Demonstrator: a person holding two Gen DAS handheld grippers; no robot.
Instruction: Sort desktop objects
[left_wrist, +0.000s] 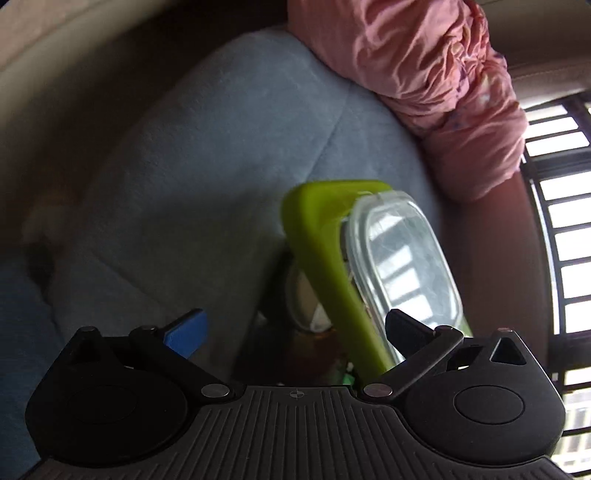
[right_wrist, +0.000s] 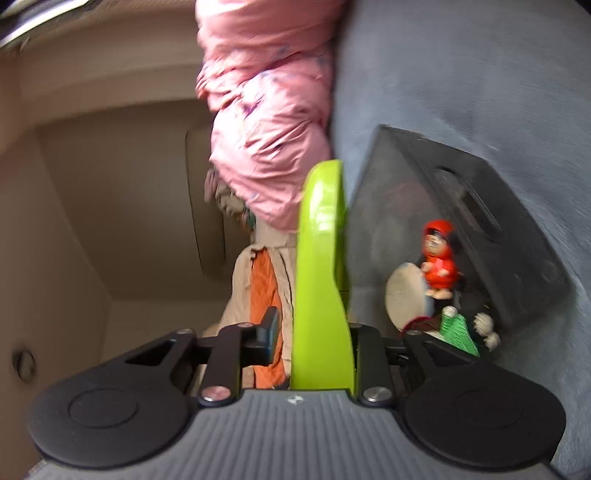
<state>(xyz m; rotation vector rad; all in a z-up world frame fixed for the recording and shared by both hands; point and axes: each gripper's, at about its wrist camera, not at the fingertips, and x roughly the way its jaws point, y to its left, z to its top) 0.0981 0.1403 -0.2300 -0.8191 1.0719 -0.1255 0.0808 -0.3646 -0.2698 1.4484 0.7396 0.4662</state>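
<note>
A lime-green lidded box with a clear plastic lid stands on edge above a grey-blue cloth. My left gripper is open, its fingers wide apart with the box's edge between them. In the right wrist view the green box stands edge-on between my right gripper's fingers, which are not closed against it; the right finger is hidden. A red-hooded figurine with a round white disc and a green knitted piece lies to the right.
A dark grey flat box lies on the grey-blue cloth. A person's pink sleeve and arm are close above the green box. Barred window at right. Beige wall behind.
</note>
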